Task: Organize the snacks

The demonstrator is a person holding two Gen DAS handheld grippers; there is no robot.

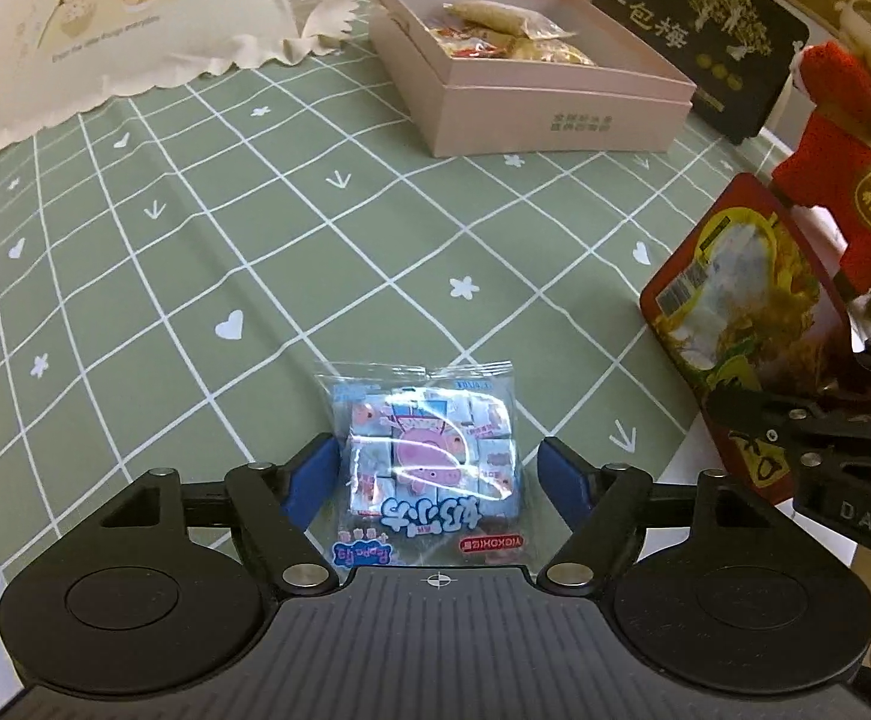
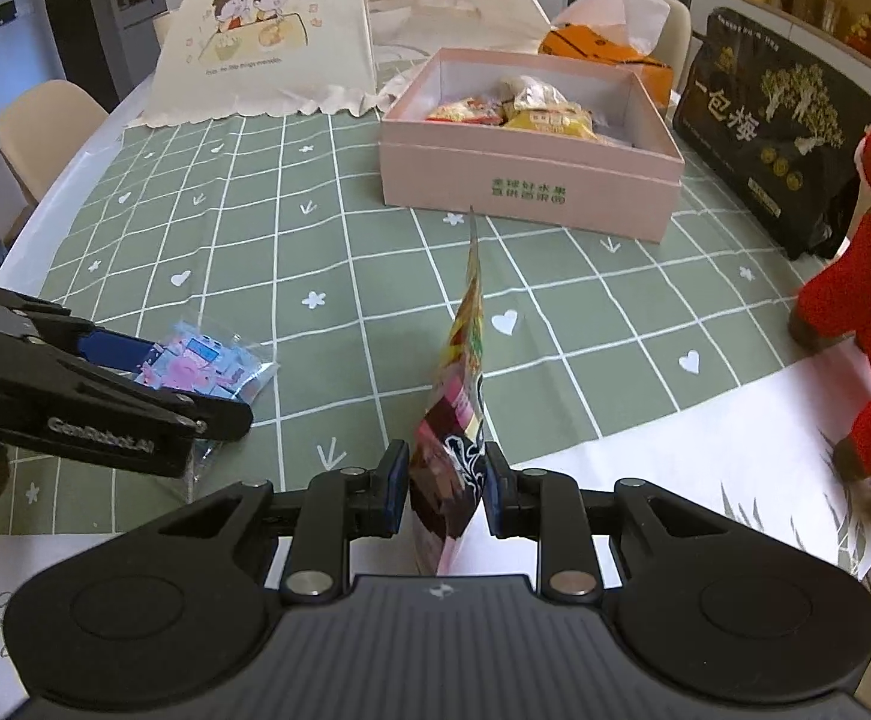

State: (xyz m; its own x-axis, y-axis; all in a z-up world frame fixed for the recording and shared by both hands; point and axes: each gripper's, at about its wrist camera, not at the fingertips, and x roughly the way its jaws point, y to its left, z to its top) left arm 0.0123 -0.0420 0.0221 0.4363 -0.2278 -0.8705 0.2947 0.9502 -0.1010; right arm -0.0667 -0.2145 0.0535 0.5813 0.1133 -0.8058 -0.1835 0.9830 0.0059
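Observation:
A clear Peppa Pig candy packet (image 1: 429, 456) lies on the green checked tablecloth between the blue pads of my left gripper (image 1: 438, 474), which is open around it without squeezing; it also shows in the right wrist view (image 2: 201, 366). My right gripper (image 2: 444, 486) is shut on a red snack bag (image 2: 462, 384), held edge-on above the table; the same bag shows in the left wrist view (image 1: 741, 312). The pink box (image 2: 525, 174) with several snack packets inside stands at the far middle, also in the left wrist view (image 1: 531, 108).
A cream mesh food cover (image 2: 267, 42) stands at the back left. A black gift box (image 2: 777, 126) and a red plush doll (image 2: 861, 300) are at the right. An orange bag (image 2: 609, 48) sits behind the pink box. Chairs ring the table.

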